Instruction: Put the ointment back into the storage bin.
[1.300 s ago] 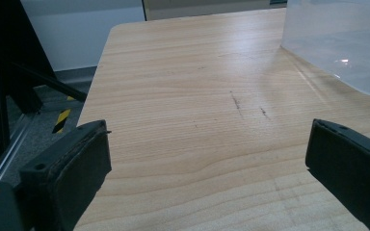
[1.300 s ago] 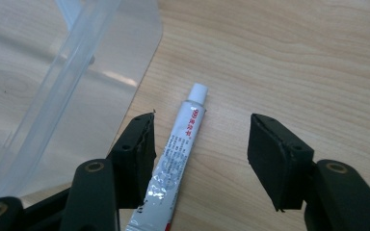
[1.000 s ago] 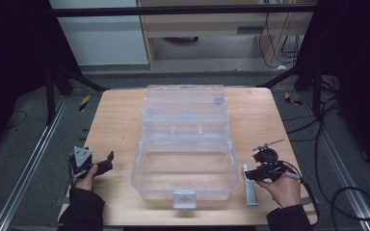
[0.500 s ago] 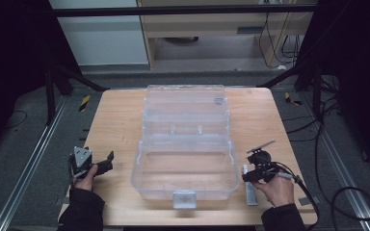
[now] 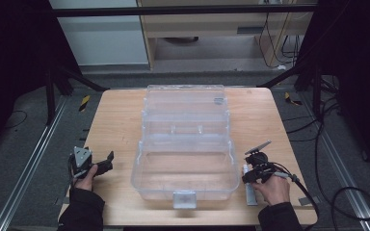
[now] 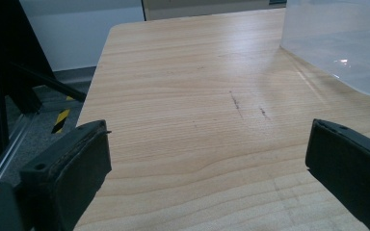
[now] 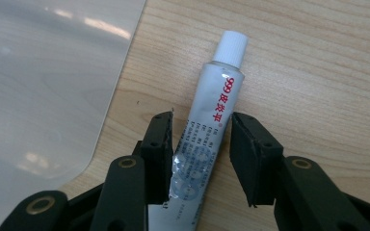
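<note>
Black cables [image 5: 347, 195] trail over the grey floor [image 5: 26, 139] (beside metal rails [image 5: 24, 180]).

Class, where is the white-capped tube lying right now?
The tube lies flat on the wooden table, just right of the clear plastic box, near the front edge, straddled by the right gripper, whose jaws stand open.

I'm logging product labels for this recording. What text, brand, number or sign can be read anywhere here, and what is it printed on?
"999" in red, followed by red Chinese characters I can't make out with certainty: on the white tube lying between the jaws of the right tool.
Smaller grey print lower on the tube: too small and blurred to read.
Clear plastic box, table, left tool: no text visible.
</note>
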`<action>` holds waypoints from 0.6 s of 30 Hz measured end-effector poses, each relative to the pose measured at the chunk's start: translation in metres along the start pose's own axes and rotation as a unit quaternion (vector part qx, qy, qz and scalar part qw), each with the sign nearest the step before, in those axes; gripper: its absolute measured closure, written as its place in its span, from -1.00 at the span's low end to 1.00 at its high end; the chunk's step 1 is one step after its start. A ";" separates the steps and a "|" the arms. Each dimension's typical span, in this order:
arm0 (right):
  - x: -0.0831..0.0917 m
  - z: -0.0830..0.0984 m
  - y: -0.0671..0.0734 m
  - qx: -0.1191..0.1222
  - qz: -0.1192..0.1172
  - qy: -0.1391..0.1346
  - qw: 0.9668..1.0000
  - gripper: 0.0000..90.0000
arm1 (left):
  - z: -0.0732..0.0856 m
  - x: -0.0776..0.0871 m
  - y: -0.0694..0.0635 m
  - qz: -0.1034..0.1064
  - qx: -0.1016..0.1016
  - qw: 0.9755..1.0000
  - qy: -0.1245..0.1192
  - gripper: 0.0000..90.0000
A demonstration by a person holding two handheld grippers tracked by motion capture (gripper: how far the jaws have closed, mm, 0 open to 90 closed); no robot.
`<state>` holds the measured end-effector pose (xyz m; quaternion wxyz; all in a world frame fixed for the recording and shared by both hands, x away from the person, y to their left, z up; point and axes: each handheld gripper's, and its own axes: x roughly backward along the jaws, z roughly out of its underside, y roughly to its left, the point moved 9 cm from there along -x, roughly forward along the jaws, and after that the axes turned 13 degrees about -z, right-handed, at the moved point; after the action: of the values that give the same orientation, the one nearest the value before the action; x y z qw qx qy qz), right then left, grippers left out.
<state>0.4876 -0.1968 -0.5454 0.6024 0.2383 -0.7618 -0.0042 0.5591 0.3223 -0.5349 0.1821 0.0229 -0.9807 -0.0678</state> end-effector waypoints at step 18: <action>-0.009 0.002 -0.002 -0.001 0.013 0.037 0.999 0.54 | 0.000 0.000 0.000 0.001 0.000 1.000 0.000 -0.97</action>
<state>0.4880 -0.1953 -0.5547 0.6300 0.2282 -0.7422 0.0116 0.5591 0.3222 -0.5349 0.1822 0.0219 -0.9807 -0.0674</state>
